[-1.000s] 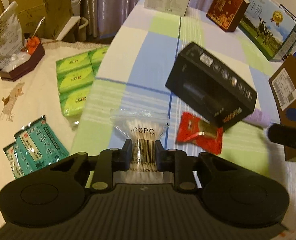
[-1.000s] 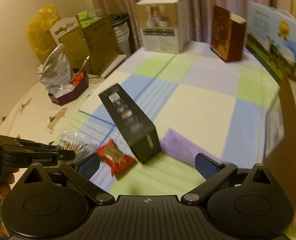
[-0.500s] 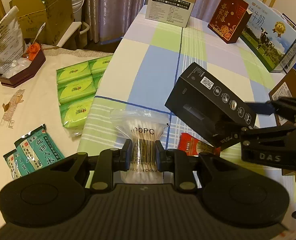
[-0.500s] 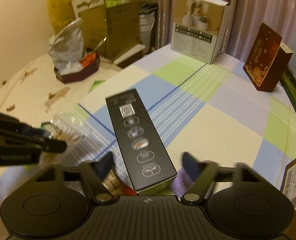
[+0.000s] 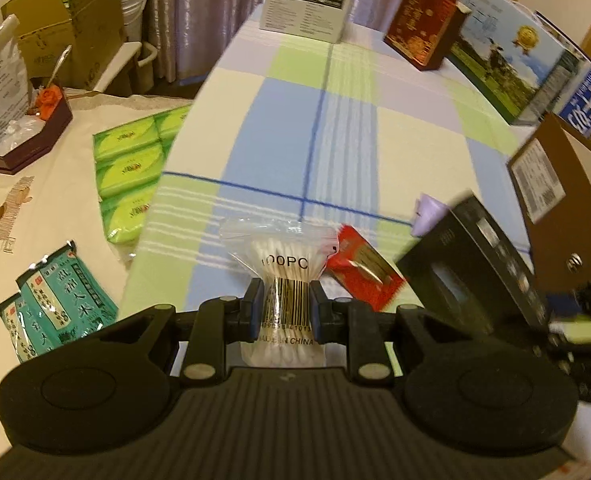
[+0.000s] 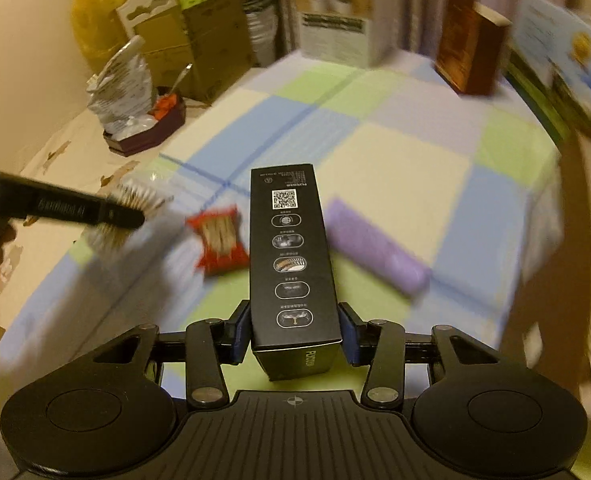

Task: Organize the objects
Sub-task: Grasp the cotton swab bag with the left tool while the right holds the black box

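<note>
Two grippers are grasping: the left gripper (image 5: 283, 306) clenches a bag of cotton swabs (image 5: 285, 276), the right gripper (image 6: 294, 334) a black box (image 6: 291, 256), red packet (image 6: 218, 240) at its 10 o'clock.

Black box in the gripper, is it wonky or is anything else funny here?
The black box looks straight in the right gripper, held at one end. The bag of cotton swabs is squeezed into an hourglass shape by the left gripper. The red snack packet lies crooked on the checked cloth. Nothing looks spilled or broken.

One black box (image 6: 291, 256), one swab bag (image 5: 283, 280), three tissue packs (image 5: 129, 176).
</note>
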### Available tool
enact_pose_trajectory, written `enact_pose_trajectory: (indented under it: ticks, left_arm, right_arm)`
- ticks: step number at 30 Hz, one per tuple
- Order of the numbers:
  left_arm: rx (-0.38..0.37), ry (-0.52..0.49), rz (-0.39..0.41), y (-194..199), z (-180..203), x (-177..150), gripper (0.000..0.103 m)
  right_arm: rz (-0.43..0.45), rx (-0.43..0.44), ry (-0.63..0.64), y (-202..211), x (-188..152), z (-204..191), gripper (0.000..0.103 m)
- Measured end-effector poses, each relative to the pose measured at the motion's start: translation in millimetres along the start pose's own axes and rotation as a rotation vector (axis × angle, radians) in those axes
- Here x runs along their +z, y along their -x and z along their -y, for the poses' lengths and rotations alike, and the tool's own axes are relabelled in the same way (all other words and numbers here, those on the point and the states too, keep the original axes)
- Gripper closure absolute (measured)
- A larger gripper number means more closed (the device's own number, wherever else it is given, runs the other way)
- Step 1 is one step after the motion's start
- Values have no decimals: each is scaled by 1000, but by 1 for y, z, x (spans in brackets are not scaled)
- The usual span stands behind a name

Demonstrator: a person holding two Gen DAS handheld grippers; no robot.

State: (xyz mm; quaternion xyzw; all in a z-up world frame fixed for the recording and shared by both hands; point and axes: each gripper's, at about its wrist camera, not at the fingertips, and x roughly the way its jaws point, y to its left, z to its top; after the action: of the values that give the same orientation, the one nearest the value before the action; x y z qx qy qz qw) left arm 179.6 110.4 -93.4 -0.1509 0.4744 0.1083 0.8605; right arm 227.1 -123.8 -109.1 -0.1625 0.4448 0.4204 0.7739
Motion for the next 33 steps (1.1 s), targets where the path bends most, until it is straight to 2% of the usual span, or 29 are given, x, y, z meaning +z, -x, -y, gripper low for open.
enact_pose_trajectory:
  ticks: [7, 13, 15, 18, 21, 26, 29, 31, 33]
  left_arm:
    - [-56, -55, -38, 9, 22, -27, 84]
    - [-110, -108, -73, 14, 47, -45, 84]
    - [-122, -123, -82, 14, 54, -49, 84]
    - [-134, -142, -88, 14, 64, -52, 84]
    - [-142, -153, -83, 16, 73, -52, 84]
    - [-143, -157, -64, 23, 84, -52, 84]
    - [-137, -152, -58, 26, 89, -53, 84]
    - [-132, -148, -56, 28, 91, -54, 84]
    - [-130, -145, -54, 31, 94, -55, 84]
  right_arm:
    - [-27, -81, -140, 56, -64, 17, 62]
    - [-90, -154, -219, 90, -96, 25, 62]
    - [-87, -163, -250, 95, -103, 25, 62]
    - [-51, -153, -263, 98, -103, 26, 58]
    - [-22, -177, -239, 93, -92, 26, 47]
    - [-32, -194, -188, 74, -81, 29, 46]
    - [-46, -183, -156, 67, -81, 30, 47]
    - [-54, -168, -136, 64, -83, 30, 62]
    - [-52, -167, -123, 66, -86, 31, 62]
